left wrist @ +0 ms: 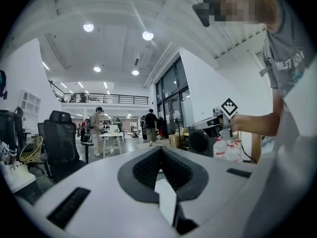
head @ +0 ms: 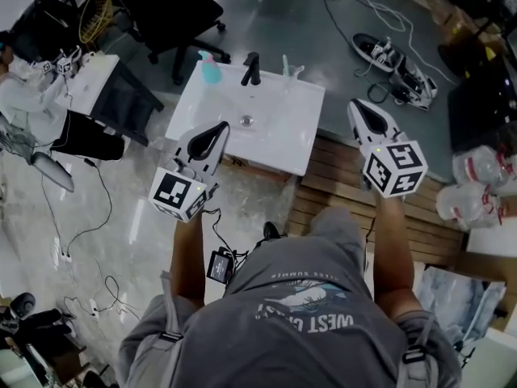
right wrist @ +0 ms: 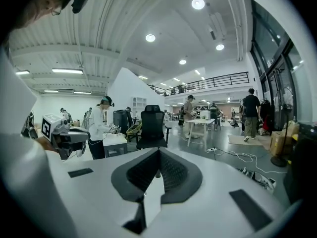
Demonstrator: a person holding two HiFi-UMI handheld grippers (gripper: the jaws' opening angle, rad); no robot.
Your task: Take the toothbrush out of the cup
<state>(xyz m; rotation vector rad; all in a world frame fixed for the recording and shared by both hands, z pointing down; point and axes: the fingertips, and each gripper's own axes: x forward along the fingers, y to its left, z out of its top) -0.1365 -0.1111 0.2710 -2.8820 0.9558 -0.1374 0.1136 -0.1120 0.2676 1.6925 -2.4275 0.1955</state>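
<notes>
**A:** Where does the toothbrush (head: 285, 61) stand?

**B:** In the clear cup (head: 292, 72), at the back right corner of the white basin (head: 279, 144), just right of the black tap (head: 252, 68). A thin stem sticks up out of the cup (too small to make out the bristles).

**A:** So nothing is done yet?

**B:** I'd judge not. The left gripper (head: 218, 129) hangs over the basin's near left edge and the right gripper (head: 361, 107) is off its right side, both well apart from the cup. Each has its jaws pressed together with nothing between them, as each gripper's own view shows. What's left is all of it: reach in, open, close on the stem, lift it clear.

**A:** Which one is better placed?

**B:** Probably the right, since the cup sits on that side.

**A:** And round about?

**B:** A teal bottle (head: 210, 69) stands left of the tap, and the drain (head: 246, 120) is in the middle. The basin sits partly on a wooden platform (head: 339, 186) on a grey floor (head: 266, 6). Beyond are an office chair (head: 174, 6), shoes (head: 376, 51) among loose cables (head: 367, 6), and water bottles (head: 477, 172) at the right. It's a large open hall, with people at desks farther off.
</notes>
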